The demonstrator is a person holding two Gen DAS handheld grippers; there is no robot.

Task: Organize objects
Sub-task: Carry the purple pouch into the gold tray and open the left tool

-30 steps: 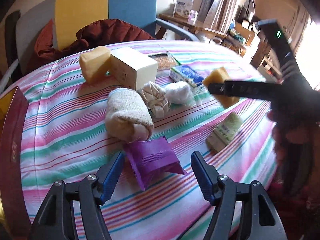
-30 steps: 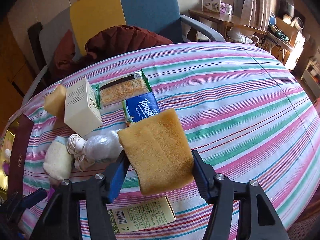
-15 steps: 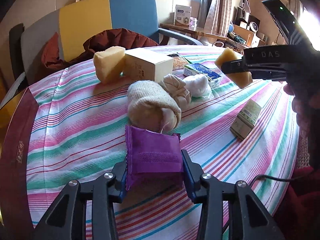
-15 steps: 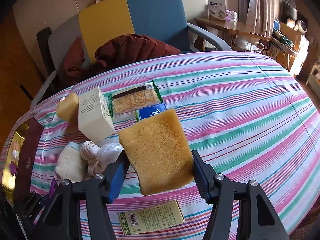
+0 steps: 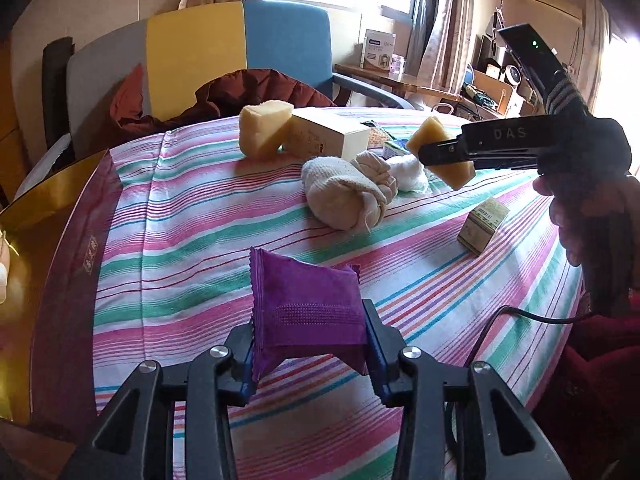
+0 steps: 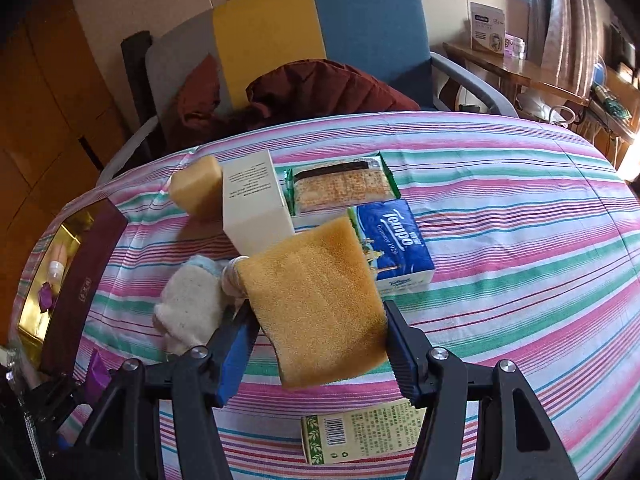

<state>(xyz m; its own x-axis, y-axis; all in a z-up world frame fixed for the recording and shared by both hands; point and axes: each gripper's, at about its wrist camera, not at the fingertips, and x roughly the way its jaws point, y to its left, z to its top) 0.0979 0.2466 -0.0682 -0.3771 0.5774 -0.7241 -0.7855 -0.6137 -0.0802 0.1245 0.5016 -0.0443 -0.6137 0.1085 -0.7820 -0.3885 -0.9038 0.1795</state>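
Left hand-held gripper (image 5: 310, 344): clamps purple packet (image 5: 306, 304), lifted above desk (image 5: 180, 220). Right hand-held gripper (image 6: 316, 344): clamps sponge (image 6: 316, 304). Risk: soft packet slipping; gold box (image 5: 44, 208) at 9 o'clock.

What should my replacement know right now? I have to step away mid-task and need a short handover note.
Left tool: shut on the purple crinkle-edged sachet, lifted off the striped tablecloth.
Right tool: shut on the flat orange-yellow sponge, held above the table.
Gold-lined maroon box at the left edge holds a few items already.
Left on the cloth: second yellow sponge, cream carton, rolled beige cloth, blue Tempo tissue pack, cracker packet, small green-printed box.
Next, probably: place both held items, then clear the rest.
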